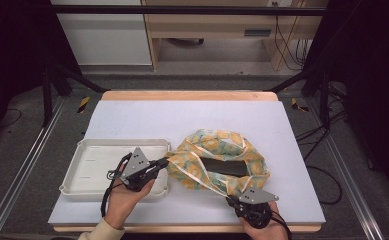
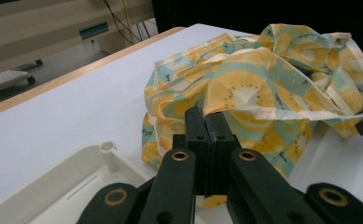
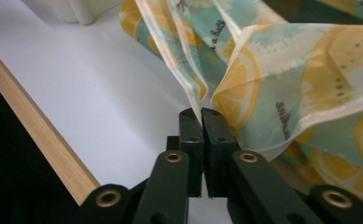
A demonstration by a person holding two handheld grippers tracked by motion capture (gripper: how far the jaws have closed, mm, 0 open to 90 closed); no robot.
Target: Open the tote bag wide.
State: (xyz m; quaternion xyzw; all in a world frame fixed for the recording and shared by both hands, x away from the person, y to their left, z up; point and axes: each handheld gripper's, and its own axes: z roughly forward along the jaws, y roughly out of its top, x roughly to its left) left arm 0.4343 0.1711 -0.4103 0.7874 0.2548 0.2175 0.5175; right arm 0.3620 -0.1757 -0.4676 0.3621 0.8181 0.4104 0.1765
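A crinkled fruit-print bag (image 1: 217, 160) gapes on the white surface (image 1: 132, 120), a dark flat object (image 1: 224, 166) inside. Beside it, a shallow white plastic tray (image 1: 89, 165). Left gripper (image 1: 163, 162) and right gripper (image 1: 230, 200) each have jaws clamped on the bag's thin rim.

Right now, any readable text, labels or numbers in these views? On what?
Fruit-print fabric bag: small dark printed lettering near the fold, in the right gripper view; it looks like script but is too blurred and cut off to read.
Fruit-print fabric bag, second print higher up on it: also unreadable.
White tray: faint marks inside, no legible text.
Nothing else carries readable writing.
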